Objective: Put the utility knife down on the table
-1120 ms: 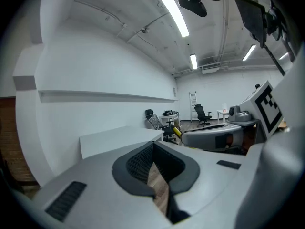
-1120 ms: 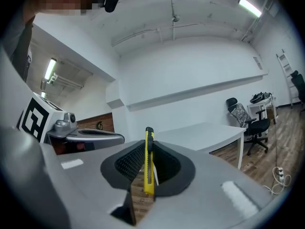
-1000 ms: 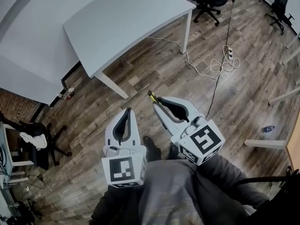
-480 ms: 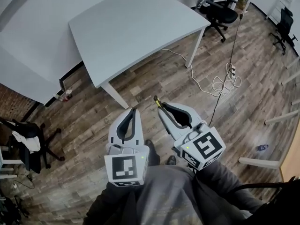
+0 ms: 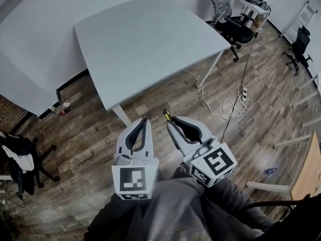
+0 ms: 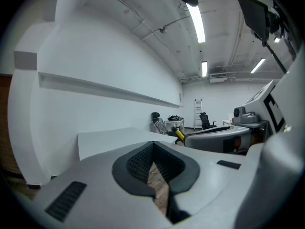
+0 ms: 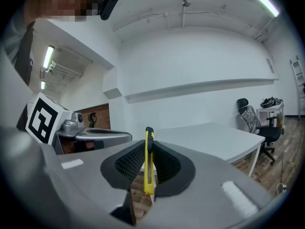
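Wood-plank floor [image 5: 95, 129] covers the room. A white table [image 5: 145, 39] stands at the far centre. Its top is bare, and its near corner lies just beyond the two grippers.

The person stands at the near edge in a grey top [image 5: 180, 210], with both grippers held out over the floor, short of the table.

A black office chair [image 5: 235, 26] stands beyond the table's far right corner. A second chair [image 5: 20, 159], draped with cloth, stands at the near left.

A white cable [image 5: 225, 104] lies coiled on the floor to the right of the table.

Left gripper [image 5: 142, 121]: the left gripper view shows the fingertips meeting, with only floor visible through the slit behind them. Nothing is gripped.

Right gripper [image 5: 172, 122]: the pads are closed on the utility knife [image 7: 149, 168], which is clamped edge-on between them.

The knife has a yellow body and a dark end, and that end projects past the fingertips towards the table. In the head view the yellow end [image 5: 166, 116] shows just ahead of the right gripper. It is in the air above the floor, near the table's near edge and not touching it.

The two grippers sit side by side, close together but apart.
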{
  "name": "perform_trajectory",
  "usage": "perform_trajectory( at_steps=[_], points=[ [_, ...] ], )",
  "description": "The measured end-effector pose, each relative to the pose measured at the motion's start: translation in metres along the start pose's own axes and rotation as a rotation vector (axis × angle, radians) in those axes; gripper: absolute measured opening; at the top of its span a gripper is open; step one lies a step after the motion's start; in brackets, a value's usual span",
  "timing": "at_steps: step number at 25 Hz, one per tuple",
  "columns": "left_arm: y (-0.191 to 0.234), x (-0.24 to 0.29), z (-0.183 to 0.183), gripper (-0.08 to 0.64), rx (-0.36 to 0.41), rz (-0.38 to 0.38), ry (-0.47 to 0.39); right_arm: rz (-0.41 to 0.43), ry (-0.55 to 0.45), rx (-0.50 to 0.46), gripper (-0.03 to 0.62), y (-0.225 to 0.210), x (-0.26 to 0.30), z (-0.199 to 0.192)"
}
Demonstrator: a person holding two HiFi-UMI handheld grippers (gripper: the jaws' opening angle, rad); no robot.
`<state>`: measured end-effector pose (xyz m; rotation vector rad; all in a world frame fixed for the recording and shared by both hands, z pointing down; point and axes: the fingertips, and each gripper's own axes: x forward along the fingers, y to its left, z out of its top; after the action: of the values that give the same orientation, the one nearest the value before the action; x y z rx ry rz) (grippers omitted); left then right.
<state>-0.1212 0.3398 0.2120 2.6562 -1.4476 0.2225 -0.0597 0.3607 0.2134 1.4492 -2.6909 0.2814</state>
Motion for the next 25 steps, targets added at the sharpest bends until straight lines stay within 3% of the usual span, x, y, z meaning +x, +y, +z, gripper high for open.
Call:
perform_trajectory(
  at_steps=[11,25],
  points=[
    [0.026,0.042,-0.006,0.002,-0.007,0.009,0.043,0.002,0.005,0.029,0.052,-0.03,0.041,0.001],
    [0.012,0.148,0.011,0.002,0.051,0.053,0.102,0.049,-0.035,0.094,0.052,-0.129,0.071,0.012]
  ],
)
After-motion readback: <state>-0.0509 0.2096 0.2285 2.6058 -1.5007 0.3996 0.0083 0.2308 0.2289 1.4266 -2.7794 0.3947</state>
